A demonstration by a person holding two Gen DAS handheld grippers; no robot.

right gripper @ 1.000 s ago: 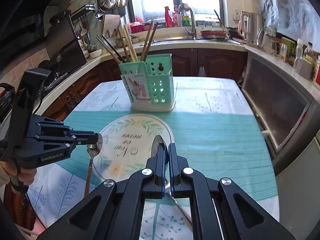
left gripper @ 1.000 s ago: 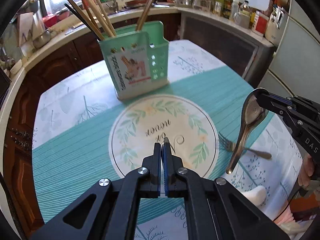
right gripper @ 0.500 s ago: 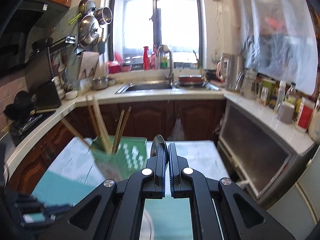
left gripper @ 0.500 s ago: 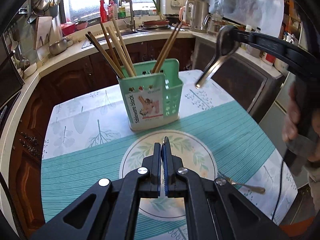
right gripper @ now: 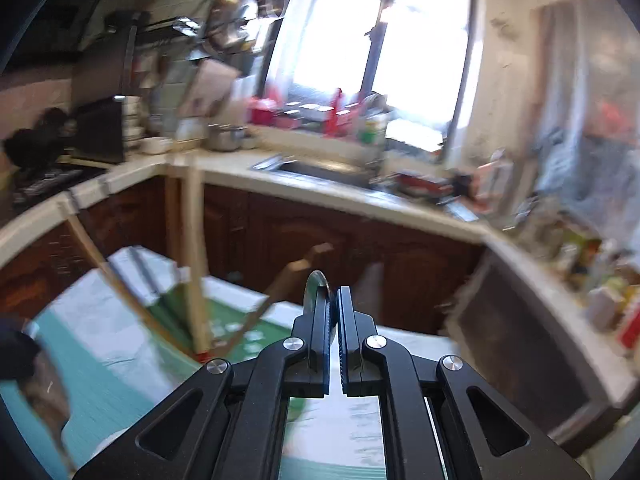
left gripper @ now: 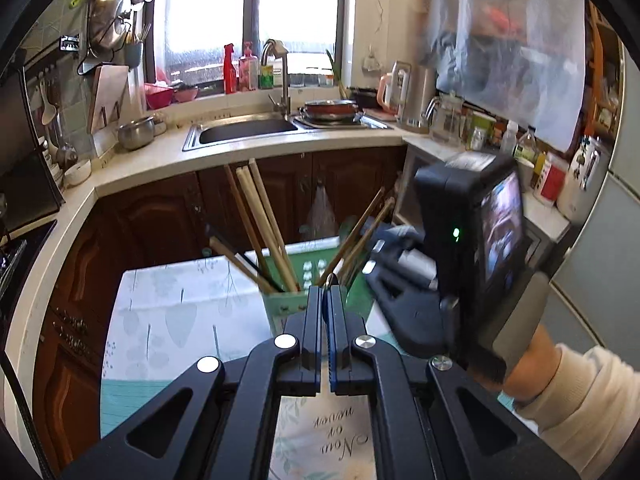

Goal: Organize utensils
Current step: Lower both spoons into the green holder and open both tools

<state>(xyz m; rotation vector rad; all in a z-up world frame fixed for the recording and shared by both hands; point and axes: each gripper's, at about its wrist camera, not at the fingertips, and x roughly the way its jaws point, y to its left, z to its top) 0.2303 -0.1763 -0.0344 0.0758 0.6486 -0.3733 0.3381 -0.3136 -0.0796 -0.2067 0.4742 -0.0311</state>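
Observation:
The green utensil holder [left gripper: 316,264] stands on the table with several wooden chopsticks [left gripper: 260,224] sticking out of it. My left gripper [left gripper: 329,284] is shut on a metal spoon whose tip [left gripper: 330,279] peeks out between the fingers, just in front of the holder. My right gripper [right gripper: 333,300] is shut on a metal spoon [right gripper: 314,286] with its bowl edge showing at the left finger. It hovers over the holder [right gripper: 240,328]. In the left wrist view the right gripper body [left gripper: 460,264] is close on the right, above the holder.
The table has a teal and white cloth [left gripper: 180,312] with a round printed design [left gripper: 332,440]. Dark wood cabinets, a counter with a sink [left gripper: 248,128] and bottles lie behind. The right wrist view is motion-blurred.
Both grippers have risen and tilted up, from the table toward the kitchen. The right gripper with its spoon has swung in over the holder.

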